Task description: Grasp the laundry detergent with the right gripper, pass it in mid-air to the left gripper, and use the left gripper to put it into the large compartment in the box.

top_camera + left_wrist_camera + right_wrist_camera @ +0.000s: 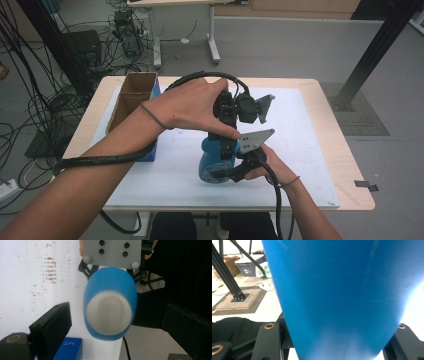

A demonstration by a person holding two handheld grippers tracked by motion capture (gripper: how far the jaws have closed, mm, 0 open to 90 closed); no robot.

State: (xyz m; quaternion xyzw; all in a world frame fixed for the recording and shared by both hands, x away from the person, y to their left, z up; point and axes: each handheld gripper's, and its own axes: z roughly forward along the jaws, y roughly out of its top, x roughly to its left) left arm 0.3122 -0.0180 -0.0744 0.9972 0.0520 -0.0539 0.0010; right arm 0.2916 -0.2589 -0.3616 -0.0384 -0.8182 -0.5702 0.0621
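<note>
A blue plastic bottle (pixel 209 162) stands on the white mat (pixel 305 150) near the table's front. My right gripper (pixel 231 172) is shut on its side from the right, and the bottle's blue wall (pixel 337 295) rises between the two black jaws of the right gripper (pixel 337 342). My left gripper (pixel 226 142) points down over the bottle from above. From there the bottle (pixel 110 302) shows its white oval end between the wide-apart jaws of the left gripper (pixel 117 312), which touch nothing. The right gripper's grey plate (pixel 111 252) lies just beyond the bottle.
An open cardboard box (pixel 131 97) stands at the table's left, with a blue carton (pixel 151 150) beside it, also seen as the blue carton (pixel 68 348). A black frame post (pixel 372 55) rises at the right. Cables cover the floor at the left.
</note>
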